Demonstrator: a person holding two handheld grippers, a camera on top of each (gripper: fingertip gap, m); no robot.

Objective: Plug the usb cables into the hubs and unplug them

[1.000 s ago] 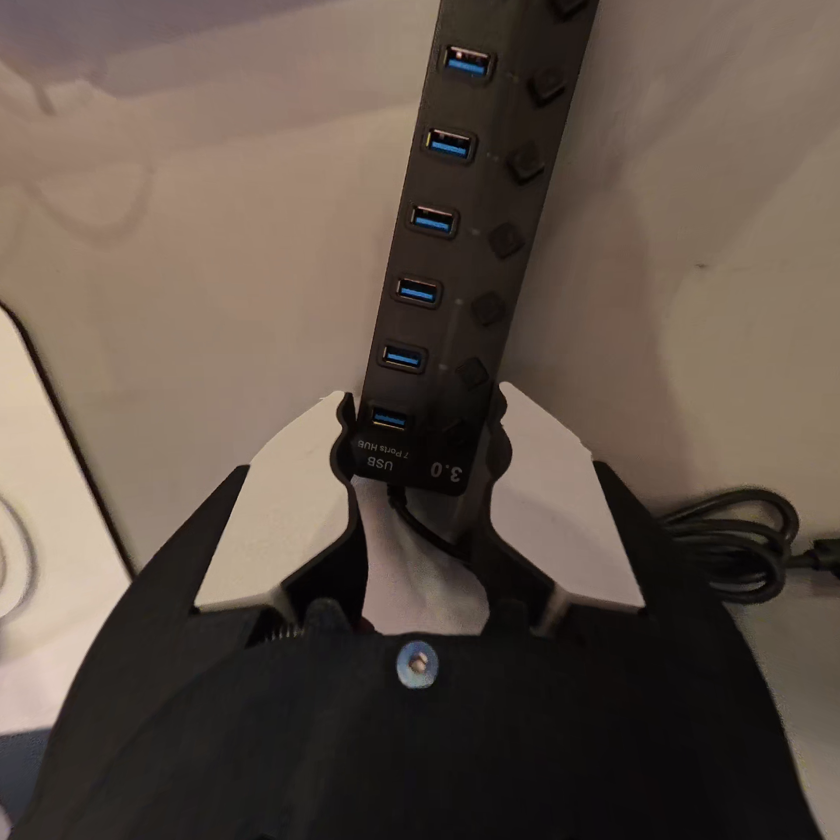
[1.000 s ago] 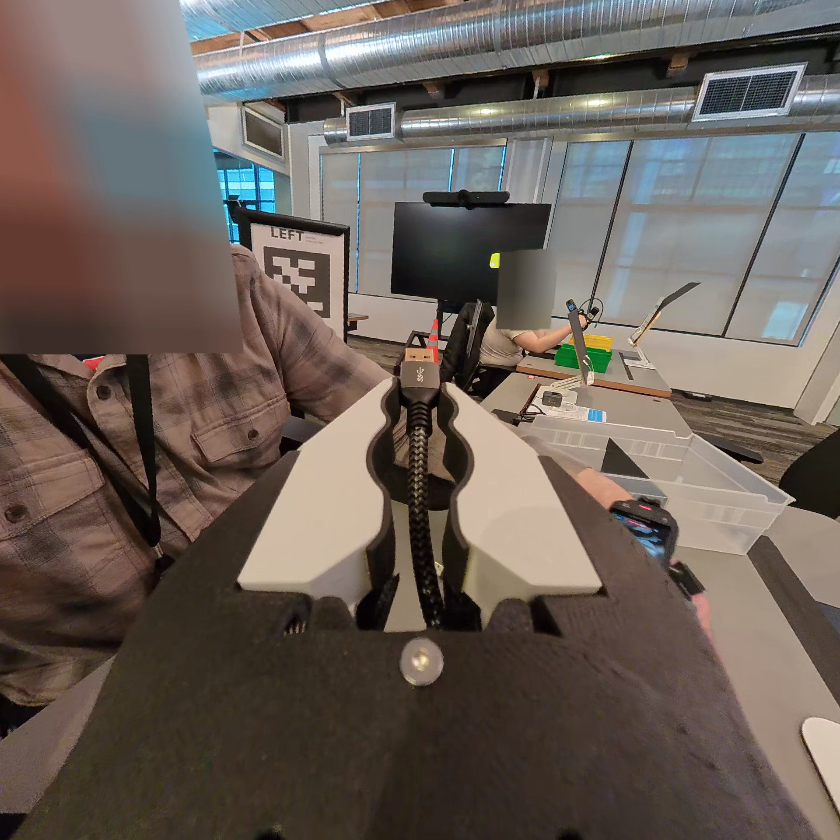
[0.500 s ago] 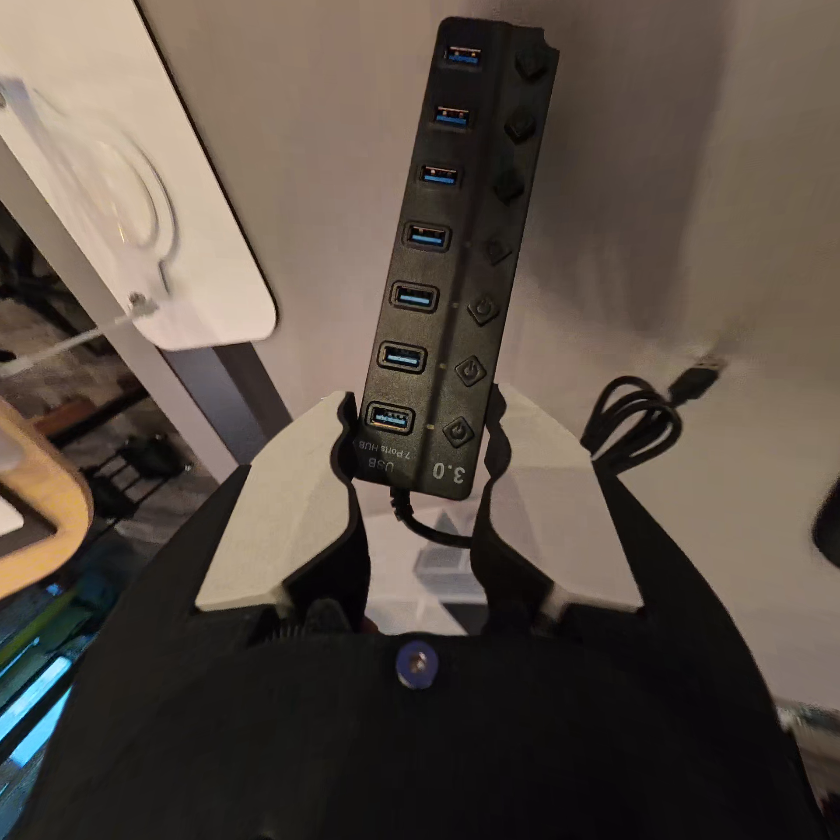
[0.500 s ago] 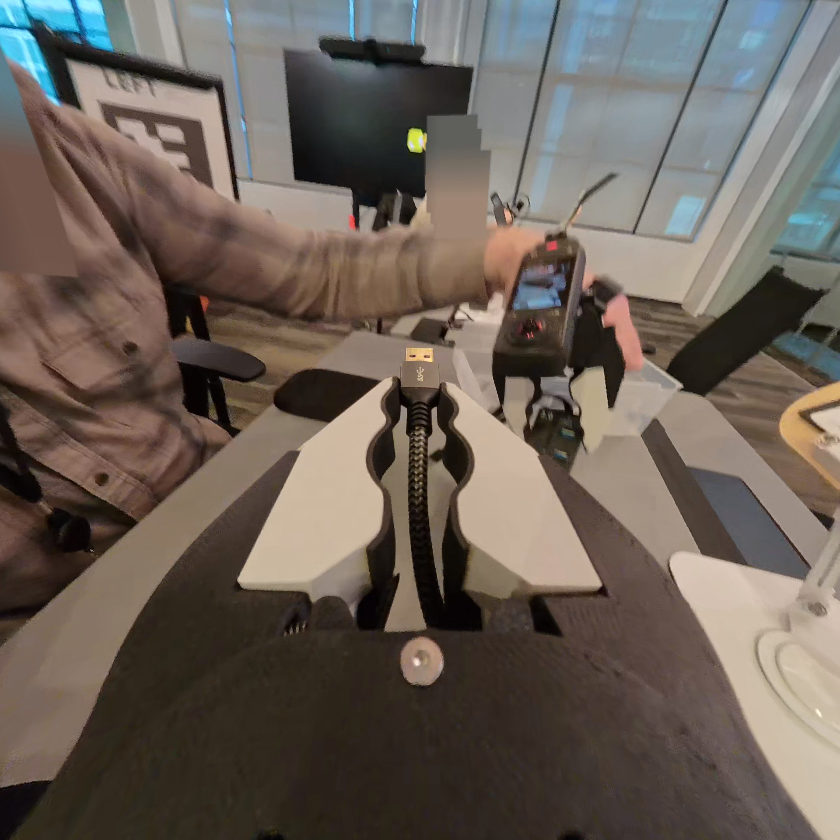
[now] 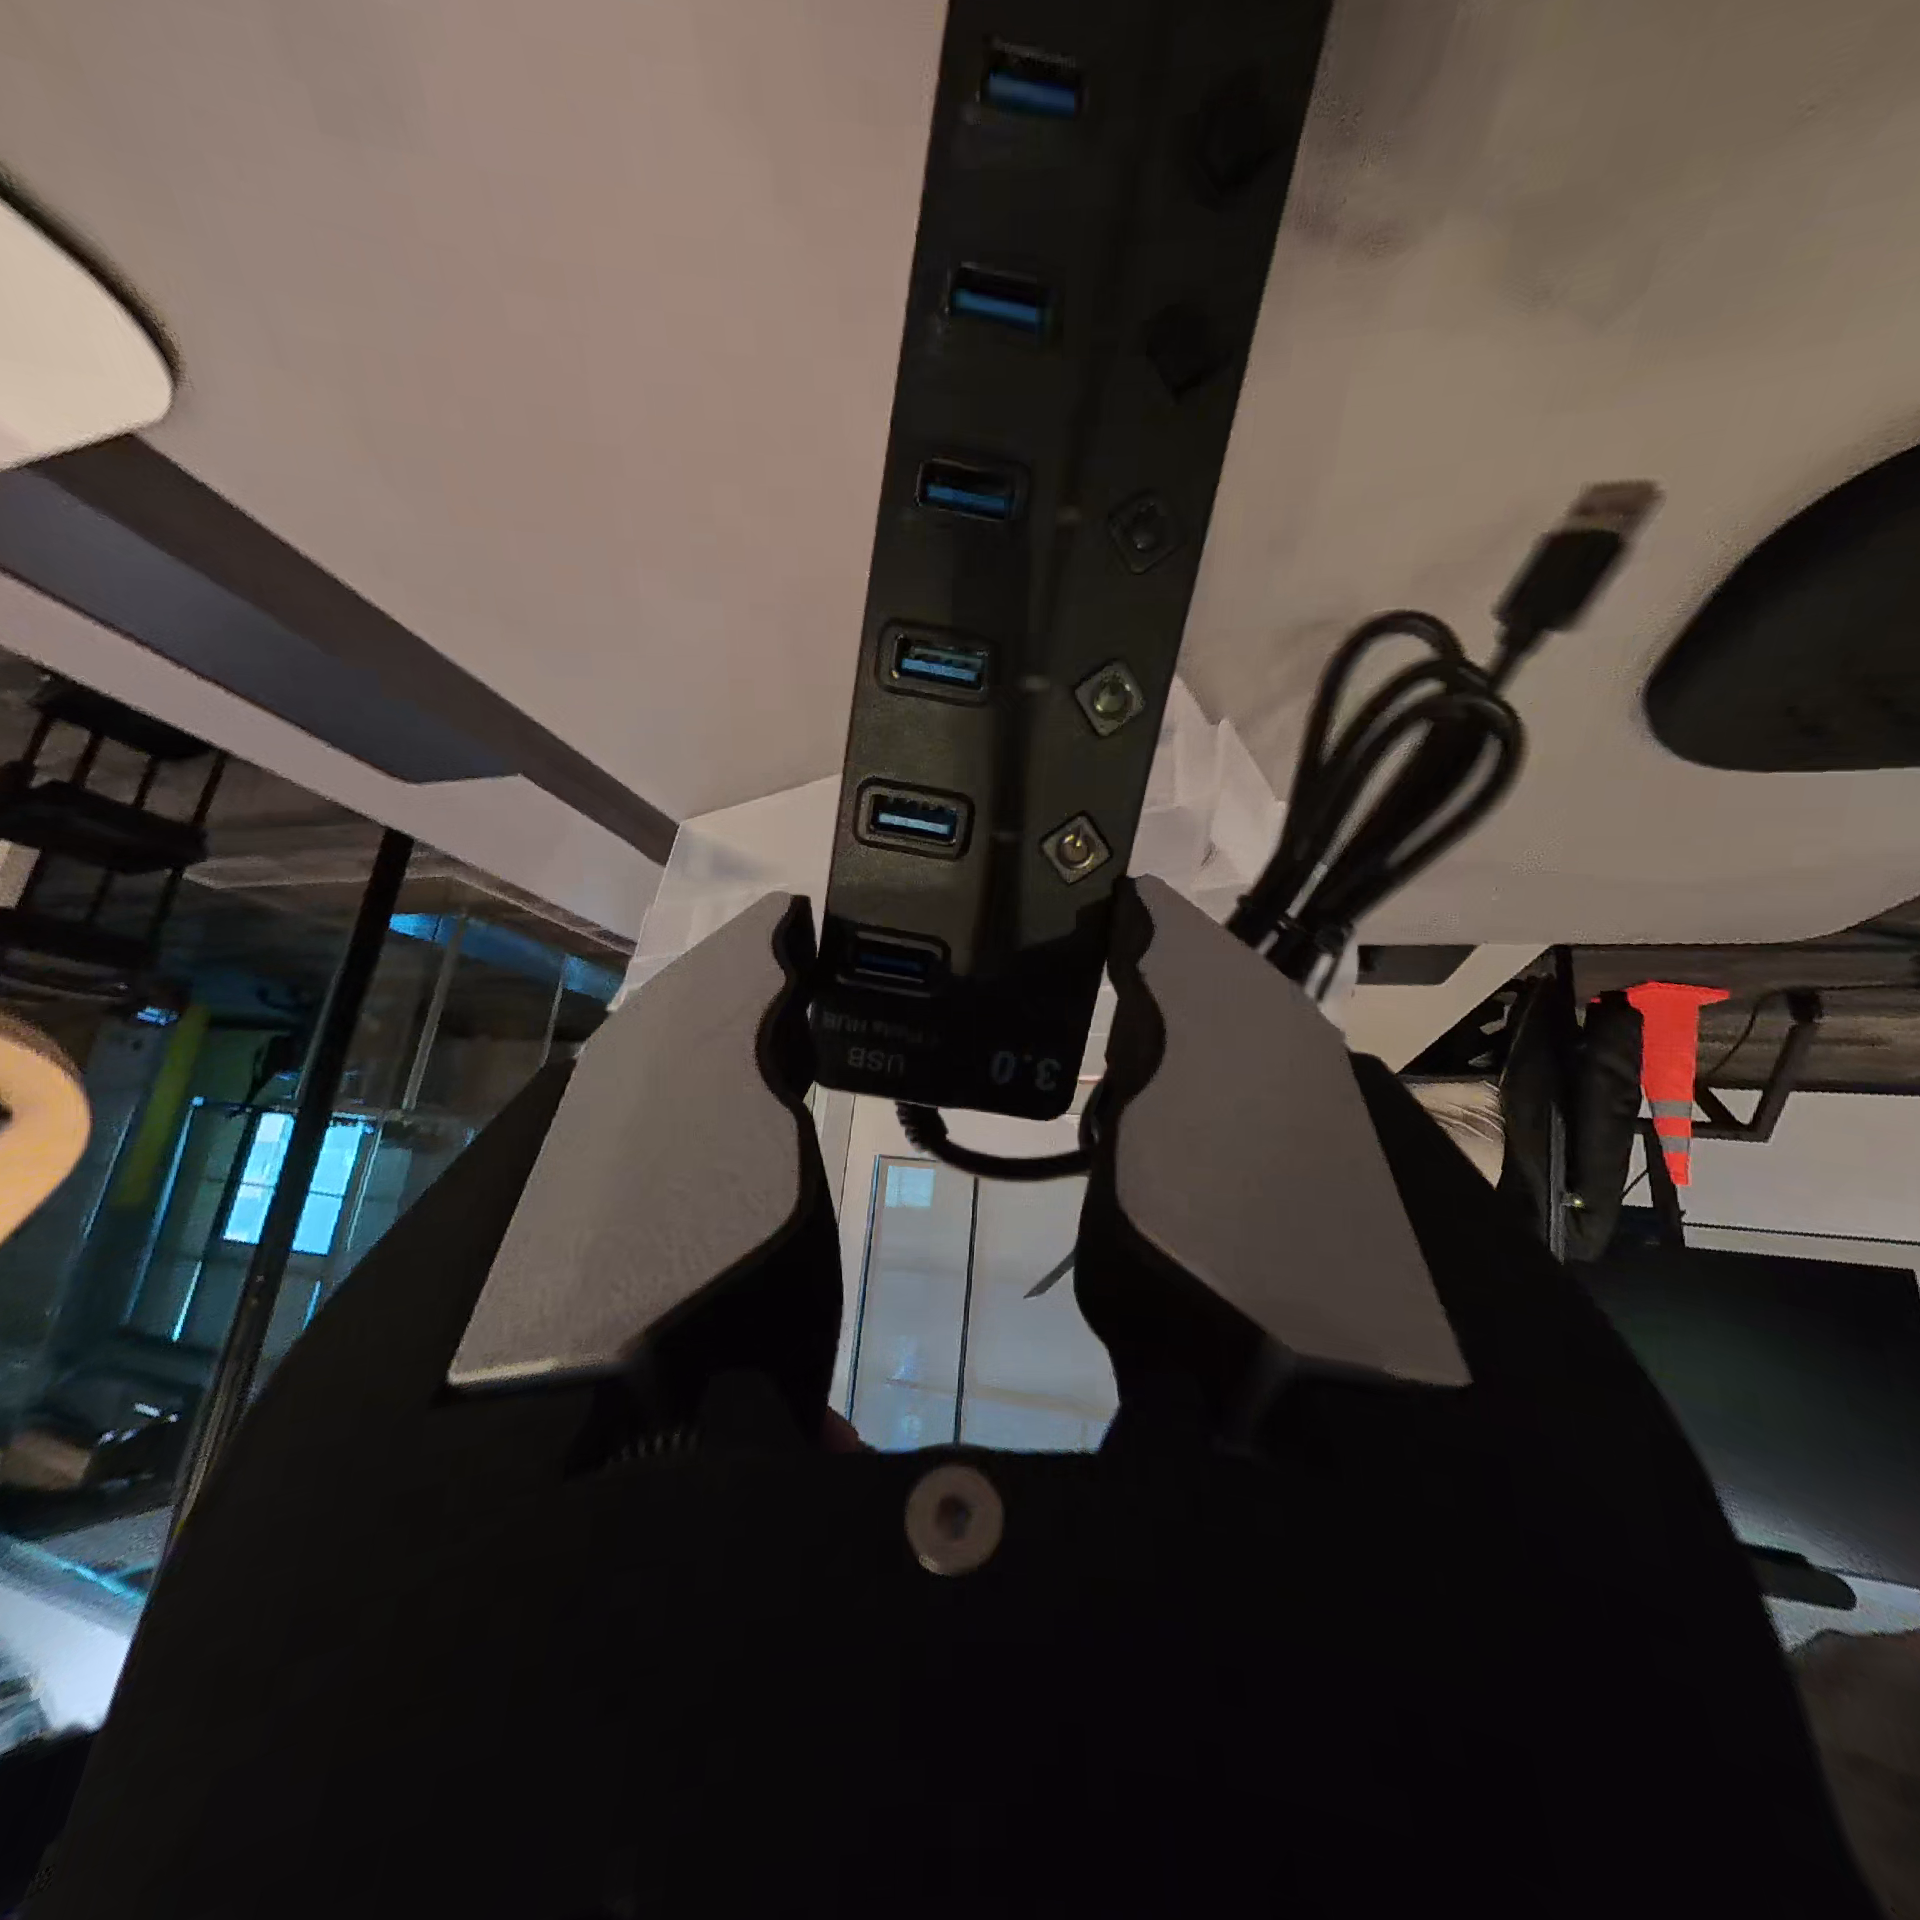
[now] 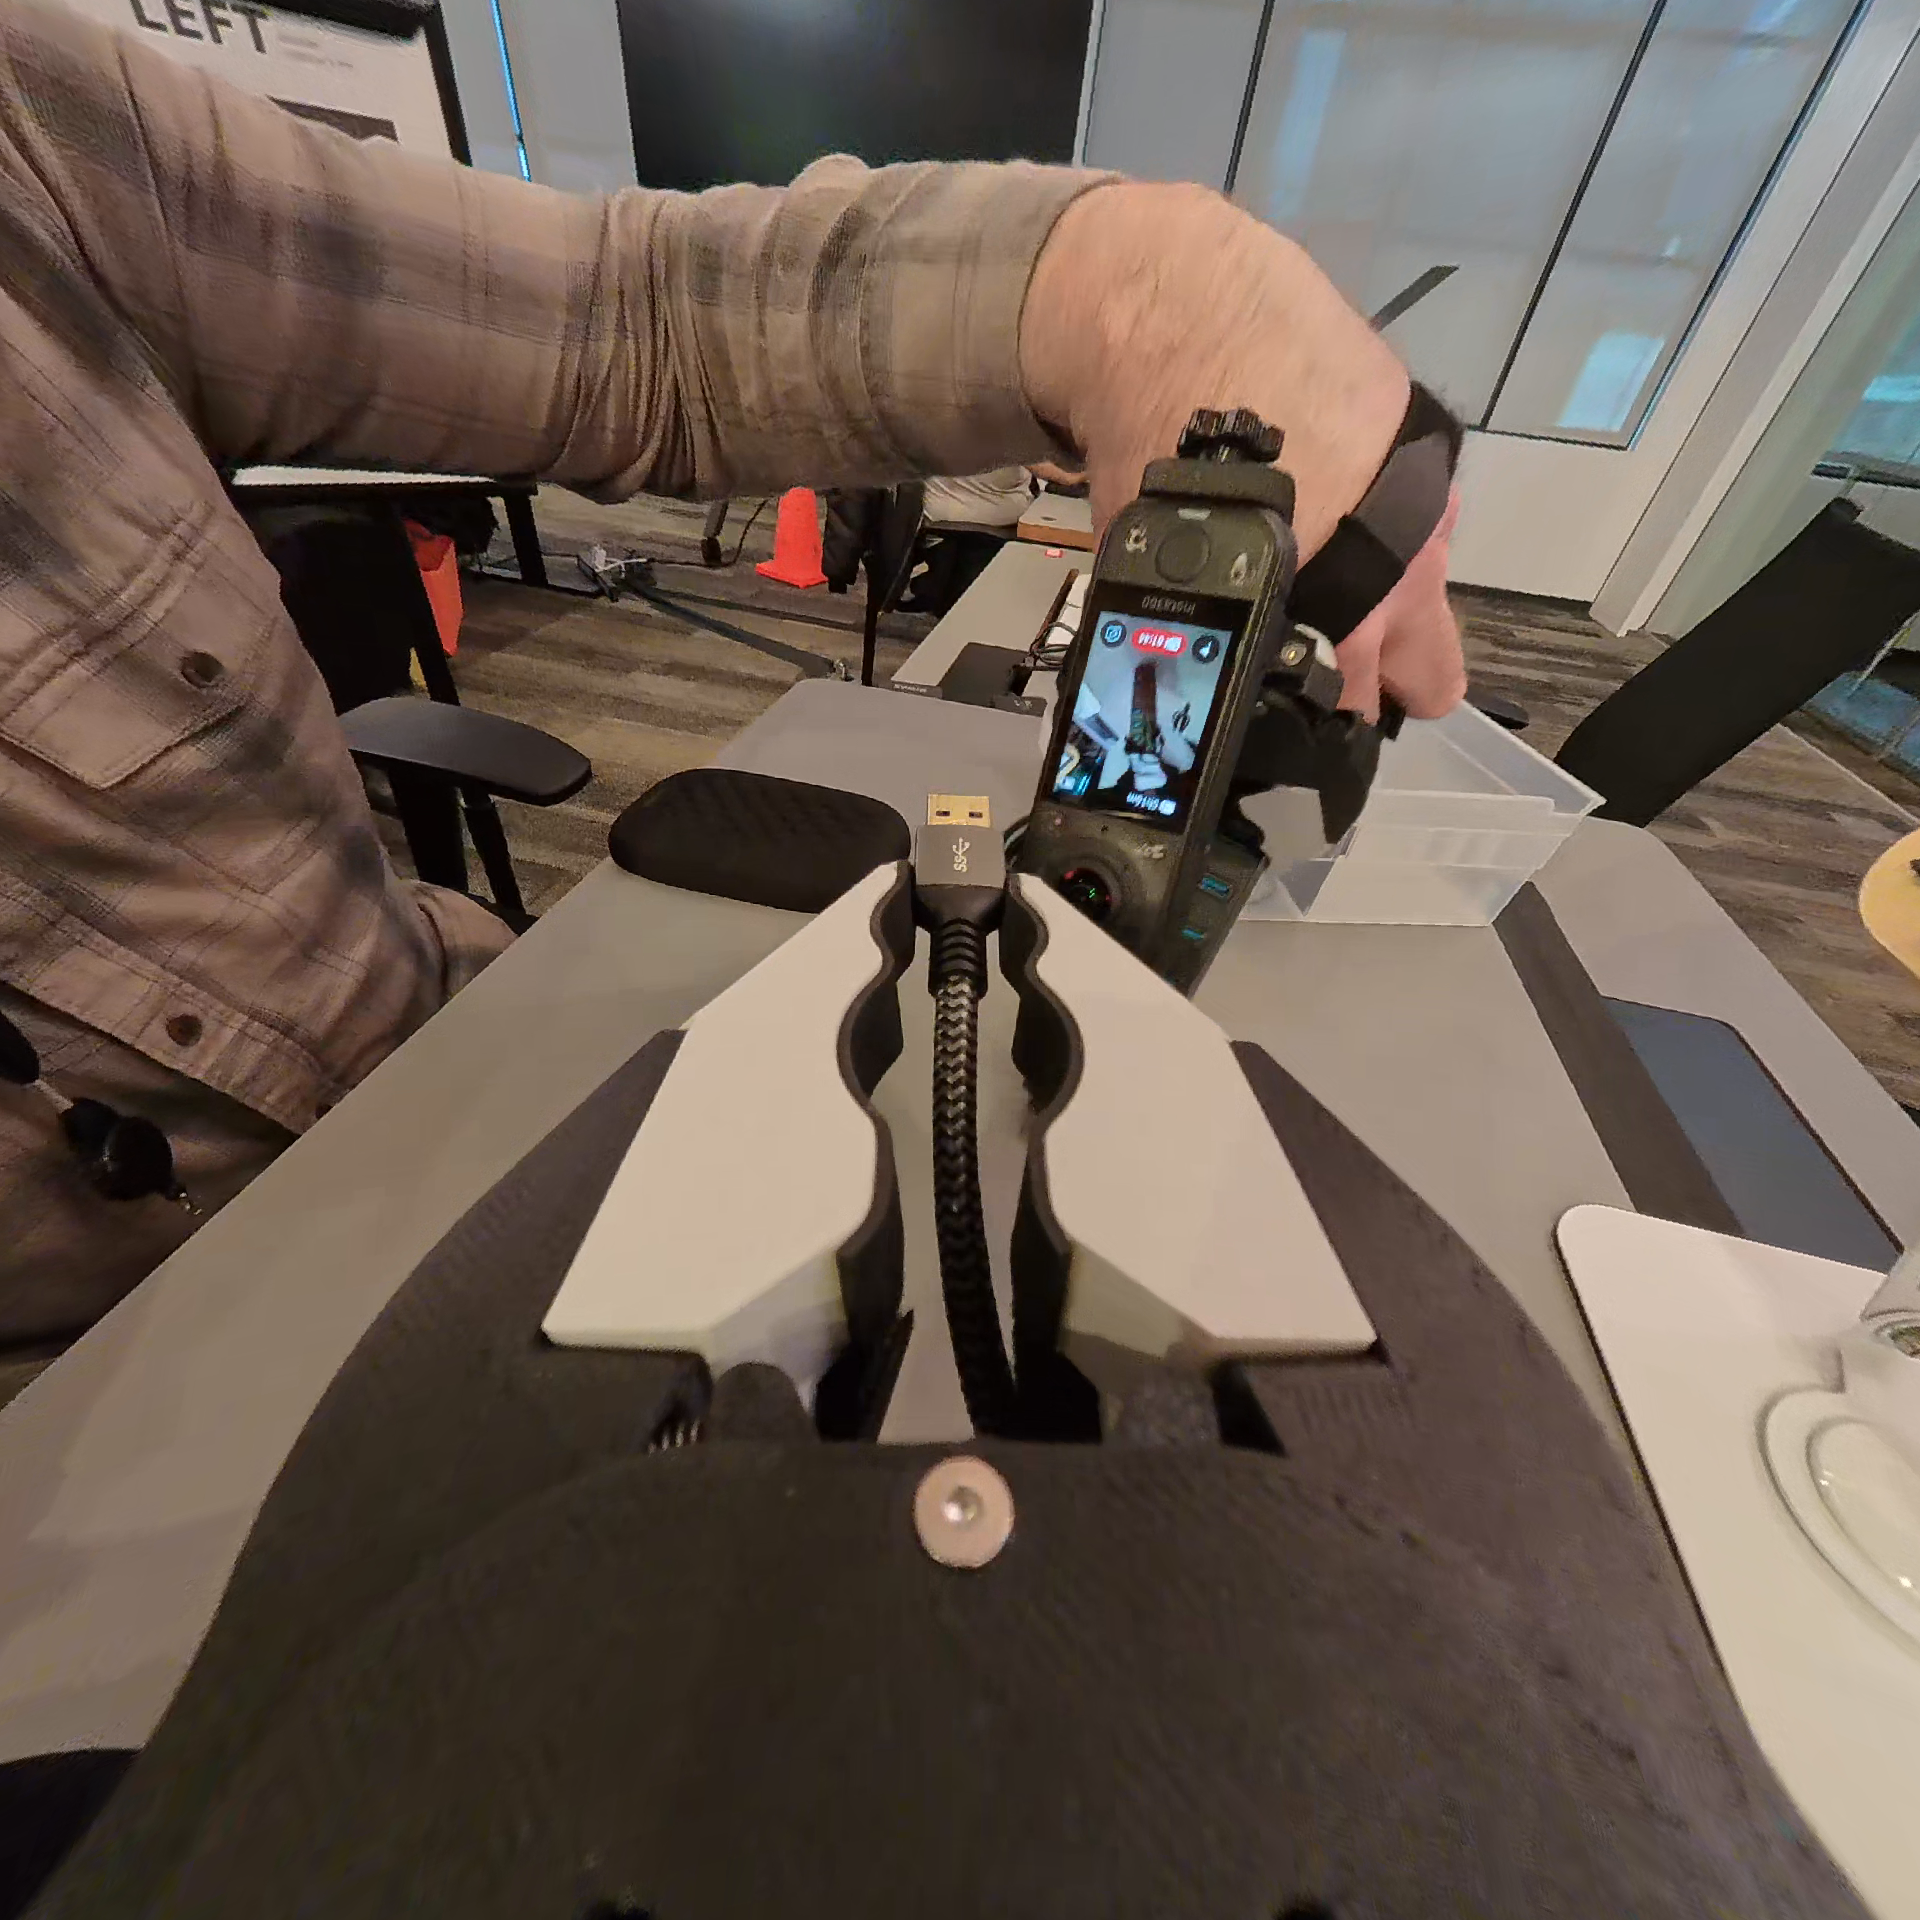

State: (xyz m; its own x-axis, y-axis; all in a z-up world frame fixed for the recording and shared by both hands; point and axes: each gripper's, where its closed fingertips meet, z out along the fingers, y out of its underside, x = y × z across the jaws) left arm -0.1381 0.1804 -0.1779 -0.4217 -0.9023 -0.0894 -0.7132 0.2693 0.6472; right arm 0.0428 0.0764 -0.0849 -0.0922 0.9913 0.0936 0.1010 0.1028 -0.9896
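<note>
My left gripper point(image 5: 956, 935) is shut on the cable end of a long black USB hub point(image 5: 1049, 499), which it holds up off the grey table point(image 5: 520, 312). The hub's several blue ports show empty. Its own black cable bundle point(image 5: 1392, 769) and plug point(image 5: 1569, 561) lie on the table to the right. My right gripper point(image 6: 958, 883) is shut on a black braided USB cable point(image 6: 961, 1122). Its gold plug point(image 6: 958, 821) sticks out past the fingertips. The left gripper's camera point(image 6: 1164, 727) and a hand point(image 6: 1195, 343) sit just right of and beyond that plug. The hub point(image 6: 1200, 920) shows only partly below the camera.
A black wrist rest point(image 6: 758, 831) lies left of the plug. A clear plastic bin point(image 6: 1455, 831) stands behind the left gripper. A white pad point(image 6: 1714, 1403) with a clear stand is at the right, beside a dark mat point(image 6: 1745, 1122). A person's sleeve point(image 6: 520, 312) crosses above. Tip to tip, the grippers are about 20 cm apart.
The left gripper has lifted and tilted the hub, so its view swings past the table edge. The right gripper has turned down toward the table, and the left gripper now sits much closer to the plug.
</note>
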